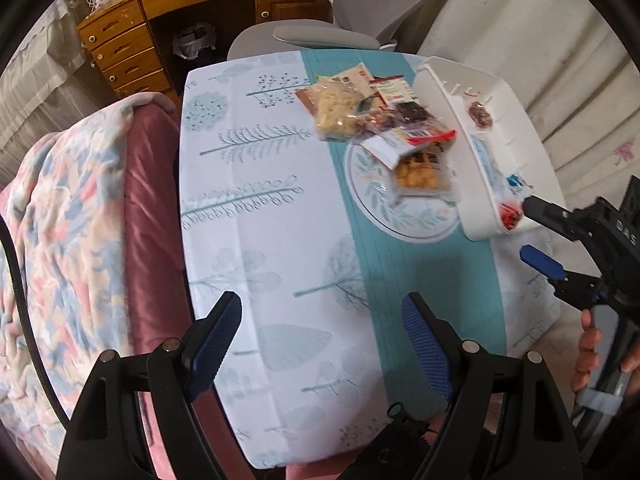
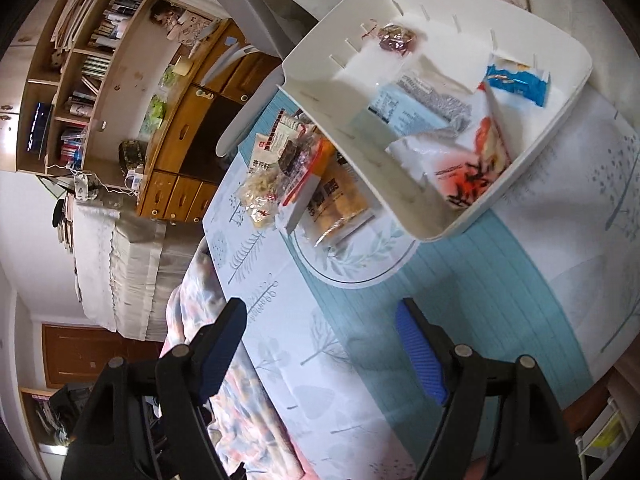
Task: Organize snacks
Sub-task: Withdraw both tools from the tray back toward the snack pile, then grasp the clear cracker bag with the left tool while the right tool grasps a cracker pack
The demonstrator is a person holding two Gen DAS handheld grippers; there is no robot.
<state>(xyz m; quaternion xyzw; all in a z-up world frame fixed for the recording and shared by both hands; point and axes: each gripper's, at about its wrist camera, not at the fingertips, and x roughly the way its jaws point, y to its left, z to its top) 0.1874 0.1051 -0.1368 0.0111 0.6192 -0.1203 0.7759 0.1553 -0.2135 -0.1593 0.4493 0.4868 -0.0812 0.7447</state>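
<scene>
**Holdings on the tree-printed white and teal tablecloth (image 1: pixel 280 208)**

1. White plastic bin (image 1: pixel 476 184), shallow, slotted walls. It sits at the far right of the cloth. In it you have a blue-and-white wrapped packet (image 2: pixel 516 82), a pale printed pouch with a silvery panel (image 2: pixel 416 108), a white and red pouch (image 2: pixel 472 168) and a small dark wrapped sweet (image 2: pixel 396 38).

2. Loose heap of snack packets (image 1: pixel 380 120), just beside the bin on its left, partly over the round leaf-printed motif (image 1: pixel 384 216) in the cloth. It includes a clear bag of pale crumbly pieces (image 1: pixel 338 110), a clear pack of orange-brown biscuits (image 1: pixel 420 172), a dark-wrapped bar (image 1: pixel 412 114) and flat white printed sachets; the pieces overlap, so you cannot count them exactly.

3. Left gripper (image 1: pixel 320 320), black with blue ribbed pads: jaws apart, nothing between them, over bare cloth well short of the heap.

4. Right gripper (image 2: pixel 320 344), same make: jaws apart and empty. From the left wrist view its tips (image 1: pixel 532 228) lie near the bin's near end; you cannot tell whether one touches the rim.

**Handling notes (judgement)**

- Expect the packets to be light, with slick, crinkly film that slides on its neighbours.
- The biscuits and crumbly pieces are probably brittle: pinch a sealed edge or corner, not the filled middle.
- Take the topmost packet first, since a lower one would likely drag the heap.
- The bin seems stiff and light; a push could shift it.
</scene>
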